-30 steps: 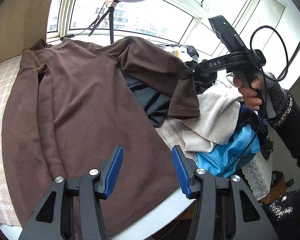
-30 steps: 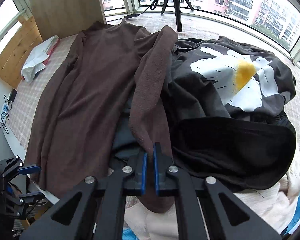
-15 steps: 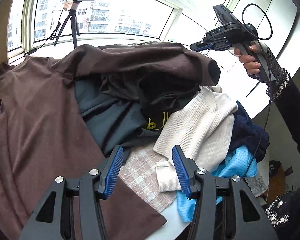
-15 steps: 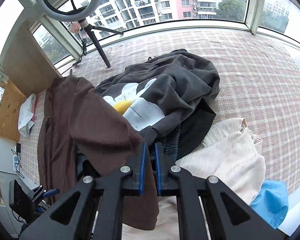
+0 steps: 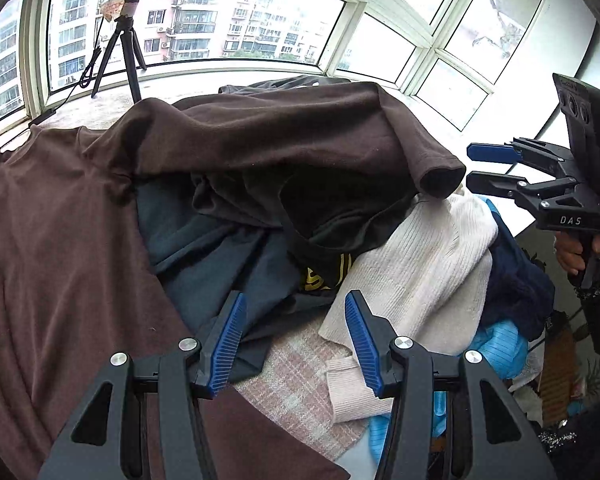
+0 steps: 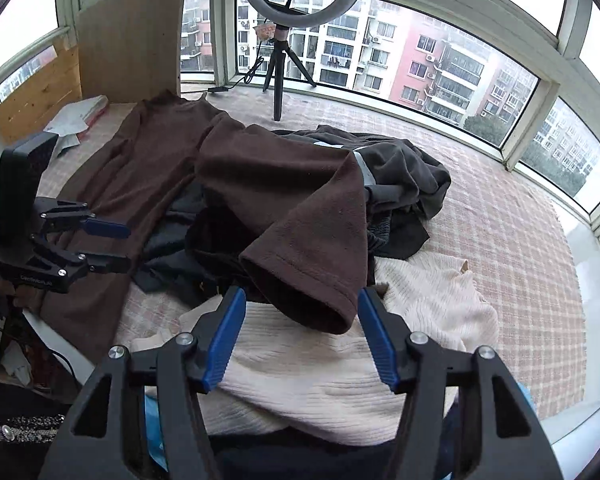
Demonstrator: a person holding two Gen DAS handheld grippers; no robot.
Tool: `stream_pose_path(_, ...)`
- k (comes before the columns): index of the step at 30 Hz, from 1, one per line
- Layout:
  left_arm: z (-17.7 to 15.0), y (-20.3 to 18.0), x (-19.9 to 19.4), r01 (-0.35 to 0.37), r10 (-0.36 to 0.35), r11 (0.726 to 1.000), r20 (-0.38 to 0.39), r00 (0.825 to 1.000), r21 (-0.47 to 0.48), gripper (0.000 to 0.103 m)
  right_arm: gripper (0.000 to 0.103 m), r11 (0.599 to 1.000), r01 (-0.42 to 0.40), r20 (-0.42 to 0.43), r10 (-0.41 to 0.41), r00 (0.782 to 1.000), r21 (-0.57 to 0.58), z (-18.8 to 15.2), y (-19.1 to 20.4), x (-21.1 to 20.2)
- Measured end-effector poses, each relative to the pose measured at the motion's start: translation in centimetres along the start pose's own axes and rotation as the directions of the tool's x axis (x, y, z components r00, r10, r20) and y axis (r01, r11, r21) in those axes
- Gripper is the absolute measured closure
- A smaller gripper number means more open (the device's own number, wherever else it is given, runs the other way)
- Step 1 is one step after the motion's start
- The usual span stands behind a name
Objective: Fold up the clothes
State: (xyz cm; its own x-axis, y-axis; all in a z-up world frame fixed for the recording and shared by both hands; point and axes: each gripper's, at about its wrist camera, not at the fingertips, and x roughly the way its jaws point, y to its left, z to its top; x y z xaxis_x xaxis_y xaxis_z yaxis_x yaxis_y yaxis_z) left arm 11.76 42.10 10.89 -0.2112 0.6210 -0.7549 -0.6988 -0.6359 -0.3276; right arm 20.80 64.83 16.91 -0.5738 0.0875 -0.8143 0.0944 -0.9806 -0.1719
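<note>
Though the brown top lies spread on the counter, its sleeve drapes the clothes pile; my right tool and left tool gape empty, folding barely begun.

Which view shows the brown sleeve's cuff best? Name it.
Right wrist view: the brown sleeve's cuff lies close, opening visible, between the open right gripper fingers. Left wrist view shows it farther off.

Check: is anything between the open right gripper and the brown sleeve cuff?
Nothing visible. The right gripper is open and the brown sleeve cuff lies just ahead between its fingers, draped over the cream sweater.
</note>
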Motion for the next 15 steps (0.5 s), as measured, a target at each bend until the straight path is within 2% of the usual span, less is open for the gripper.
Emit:
stream_pose_path(2,0.1,0.3,-0.3,-0.005,0.005,1.0,0.004,1.0,0.001,0.054,0.045,0.994,0.101,0.0,-0.101,0.995,-0.034,0.4,0.6,1.9)
stream_pose_path(3,0.2,0.4,-0.5,-0.007,0.007,1.0,0.007,1.0,0.004,0.054,0.053,0.994,0.106,0.003,-0.106,0.994,-0.003,0.7,-0.2,2.5)
stream_pose_path(4,0.4,0.5,-0.7,-0.012,0.012,1.0,0.01,1.0,0.011,0.054,0.091,0.996,0.075,0.003,-0.076,0.997,0.054,1.1,-1.5,2.8)
stream_pose_path(5,0.7,0.5,-1.0,-0.018,0.018,1.0,0.014,1.0,0.023,0.054,0.098,0.991,0.018,0.012,-0.02,1.0,0.132,1.2,-3.2,2.8)
stream_pose_path(6,1.1,0.7,-1.1,-0.027,0.026,0.999,0.019,0.999,0.037,0.054,0.098,0.97,-0.07,0.034,0.063,0.997,0.233,1.1,-5.4,2.4)
stream_pose_path(8,2.1,1.5,-1.2,-0.05,0.049,0.997,0.03,0.998,0.052,0.054,0.099,0.883,-0.223,0.103,0.198,0.975,0.413,0.9,-9.9,1.6)
stream_pose_path(10,3.1,2.2,-1.4,-0.073,0.071,0.995,0.041,0.997,0.067,0.054,0.099,0.774,-0.315,0.193,0.25,0.949,0.549,0.3,-14.7,0.4)
stream_pose_path(12,4.3,3.0,-1.2,-0.092,0.089,0.993,0.05,0.995,0.067,0.054,0.101,0.663,-0.384,0.283,0.261,0.923,0.642,-0.4,-18.6,-0.3)
stream_pose_path(13,4.8,3.4,-1.1,-0.093,0.09,0.994,0.054,0.995,0.062,0.054,0.101,0.633,-0.395,0.298,0.26,0.919,0.666,-0.5,-19.9,-0.2)
stream_pose_path(15,5.6,3.8,-0.9,-0.095,0.091,0.994,0.065,0.994,0.057,0.054,0.101,0.641,-0.365,0.248,0.269,0.931,0.675,-0.2,-19.9,1.0)
